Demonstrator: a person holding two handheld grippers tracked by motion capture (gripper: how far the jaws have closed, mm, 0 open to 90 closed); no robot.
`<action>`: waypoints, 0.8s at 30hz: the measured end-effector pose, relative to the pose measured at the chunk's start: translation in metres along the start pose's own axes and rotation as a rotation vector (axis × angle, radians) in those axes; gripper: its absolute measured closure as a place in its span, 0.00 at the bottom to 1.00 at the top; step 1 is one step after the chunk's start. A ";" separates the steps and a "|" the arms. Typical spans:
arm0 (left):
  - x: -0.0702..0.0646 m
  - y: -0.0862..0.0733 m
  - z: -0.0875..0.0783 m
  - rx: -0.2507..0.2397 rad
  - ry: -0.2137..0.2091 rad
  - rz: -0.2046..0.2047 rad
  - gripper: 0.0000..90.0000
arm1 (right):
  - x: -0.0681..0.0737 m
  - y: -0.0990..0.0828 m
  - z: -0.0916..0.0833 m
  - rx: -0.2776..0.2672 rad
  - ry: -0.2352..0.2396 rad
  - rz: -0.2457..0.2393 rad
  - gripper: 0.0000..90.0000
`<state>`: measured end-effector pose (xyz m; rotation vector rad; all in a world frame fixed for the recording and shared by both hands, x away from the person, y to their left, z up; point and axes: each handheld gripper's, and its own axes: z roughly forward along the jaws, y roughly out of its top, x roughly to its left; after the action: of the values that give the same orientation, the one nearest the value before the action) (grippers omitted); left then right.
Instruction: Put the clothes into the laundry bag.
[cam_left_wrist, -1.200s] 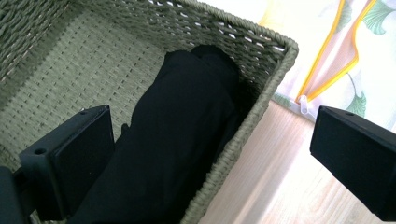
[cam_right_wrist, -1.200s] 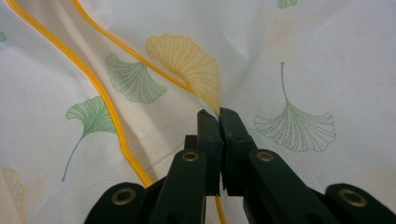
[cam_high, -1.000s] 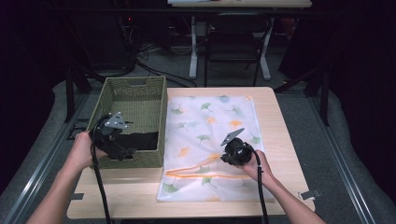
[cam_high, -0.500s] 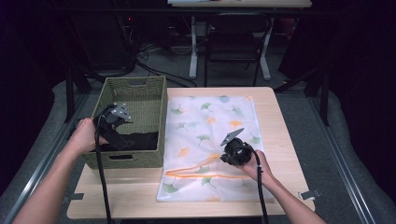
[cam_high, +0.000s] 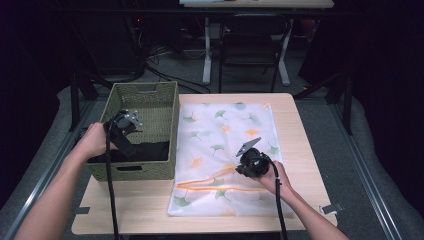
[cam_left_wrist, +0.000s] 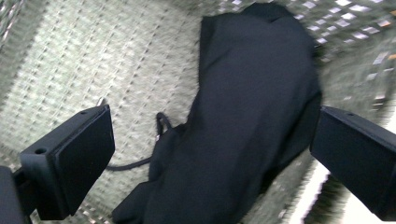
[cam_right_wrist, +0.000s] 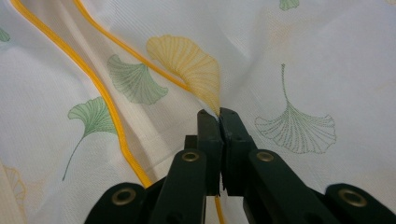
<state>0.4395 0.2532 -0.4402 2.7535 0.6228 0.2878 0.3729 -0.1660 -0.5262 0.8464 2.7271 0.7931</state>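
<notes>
Your left gripper (cam_high: 131, 148) hung inside the green woven basket (cam_high: 165, 100), with its jaws spread wide on either side of the black garment (cam_left_wrist: 247, 130). The pads were not touching the cloth yet. I think the step was to grab that garment and lift it out. To do it well, you needed to go lower, so both pads sat around a thick bunch of cloth, and then squeeze. A thin edge could have slipped out. A thin black cord (cam_left_wrist: 140, 158) lay beside the garment on the basket floor, so it was best to keep it out of the pinch.

Your right gripper (cam_right_wrist: 219, 115) was closed tight on a fold of the white mesh bag (cam_high: 220, 130) with the leaf print, near its orange zipper edge (cam_right_wrist: 100, 88). Holding that fold up would have kept the bag's mouth ready.

The basket held the black garment, lying at its near end. The bag lay flat on the wooden table (cam_high: 300, 130), just beside the basket. I could not tell if anything was inside it.
</notes>
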 end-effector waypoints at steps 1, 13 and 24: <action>0.001 0.000 0.002 0.010 0.008 0.002 0.00 | 0.000 0.000 0.000 -0.001 0.002 -0.002 0.98; 0.010 -0.010 0.023 0.071 -0.040 -0.019 0.03 | 0.001 0.000 -0.001 -0.001 -0.003 0.001 0.98; 0.014 -0.011 0.037 0.105 -0.071 -0.031 0.05 | 0.001 0.000 0.000 -0.001 -0.001 -0.001 0.98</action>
<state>0.4572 0.2592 -0.4770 2.8365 0.6789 0.1531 0.3724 -0.1655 -0.5259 0.8450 2.7260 0.7932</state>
